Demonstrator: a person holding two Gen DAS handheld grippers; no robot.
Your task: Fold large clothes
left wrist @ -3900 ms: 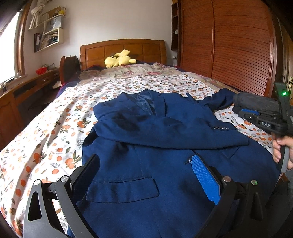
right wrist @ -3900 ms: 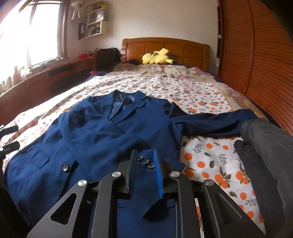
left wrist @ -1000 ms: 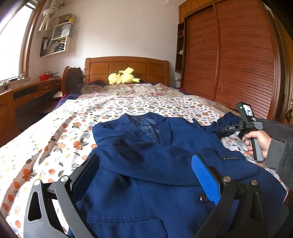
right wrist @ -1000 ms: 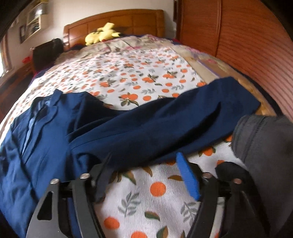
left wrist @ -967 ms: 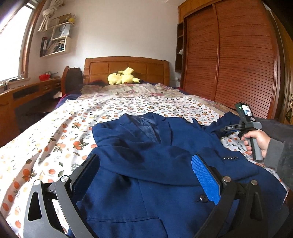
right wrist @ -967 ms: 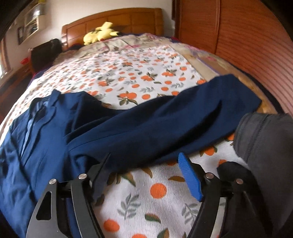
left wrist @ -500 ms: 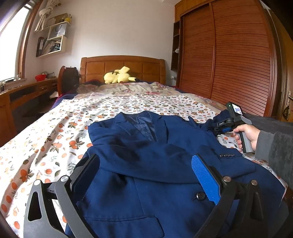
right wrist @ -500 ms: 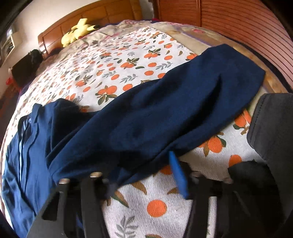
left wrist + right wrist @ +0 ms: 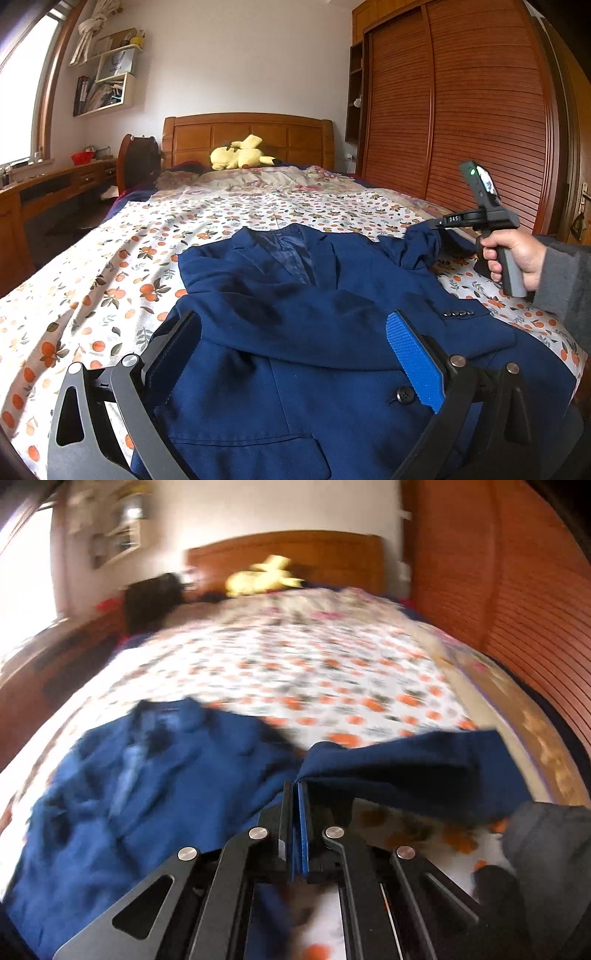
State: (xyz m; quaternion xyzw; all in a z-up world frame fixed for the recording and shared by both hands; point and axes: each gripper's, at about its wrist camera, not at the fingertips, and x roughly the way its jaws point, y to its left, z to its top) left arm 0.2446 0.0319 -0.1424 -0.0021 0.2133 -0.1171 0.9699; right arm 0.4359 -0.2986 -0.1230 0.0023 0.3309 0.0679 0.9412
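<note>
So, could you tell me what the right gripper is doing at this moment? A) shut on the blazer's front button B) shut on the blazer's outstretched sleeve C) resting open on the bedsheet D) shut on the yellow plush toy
B: the right gripper has its jaws together on the navy blazer's sleeve, lifting the cloth off the floral bedsheet.

where everything lies

the jacket [image 9: 332,332] lies on the bed [image 9: 92,280], collar toward the headboard [image 9: 247,136]. one sleeve [image 9: 369,314] is folded across its chest. my left gripper [image 9: 291,354] hovers over its near part. my right gripper [image 9: 294,805], to the right, pinches the other sleeve [image 9: 406,768]. a plush toy [image 9: 240,155] sits before the headboard, a wardrobe [image 9: 461,110] to the right.
</note>
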